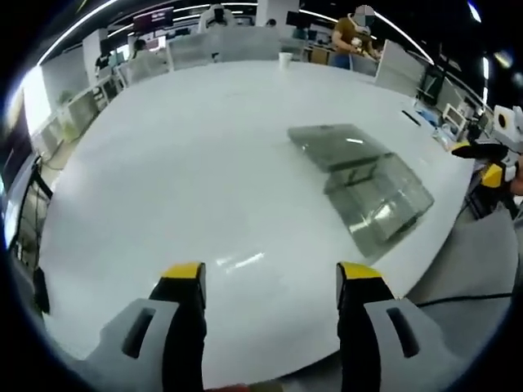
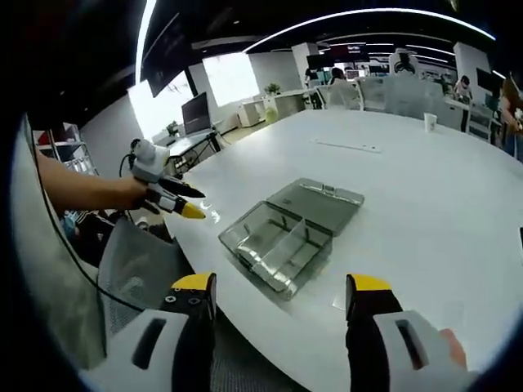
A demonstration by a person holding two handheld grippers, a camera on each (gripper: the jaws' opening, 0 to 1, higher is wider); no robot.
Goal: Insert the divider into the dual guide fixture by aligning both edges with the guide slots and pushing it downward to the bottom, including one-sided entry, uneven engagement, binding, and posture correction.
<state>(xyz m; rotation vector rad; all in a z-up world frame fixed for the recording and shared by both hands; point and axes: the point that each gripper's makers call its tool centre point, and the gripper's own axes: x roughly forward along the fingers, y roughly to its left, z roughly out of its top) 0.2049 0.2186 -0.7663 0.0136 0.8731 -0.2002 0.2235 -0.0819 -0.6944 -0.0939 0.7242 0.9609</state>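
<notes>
Office hall, big white table (image 2: 425, 188). Clear fixture box (image 2: 278, 237) with lid (image 2: 320, 200) flipped back sits center frame – divider (image 2: 283, 242) apparently seated inside. Left gripper (image 1: 271, 282) and right gripper (image 2: 282, 296) both spread, holding nothing – likely approaching.

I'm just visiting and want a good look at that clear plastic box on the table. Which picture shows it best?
The right gripper view. There the box lies nearer and sharper, its open tray, a wall across the tray and the lid behind it all plain. In the left gripper view the box looks blurrier, with glare, and its inside is hard to read.
</notes>
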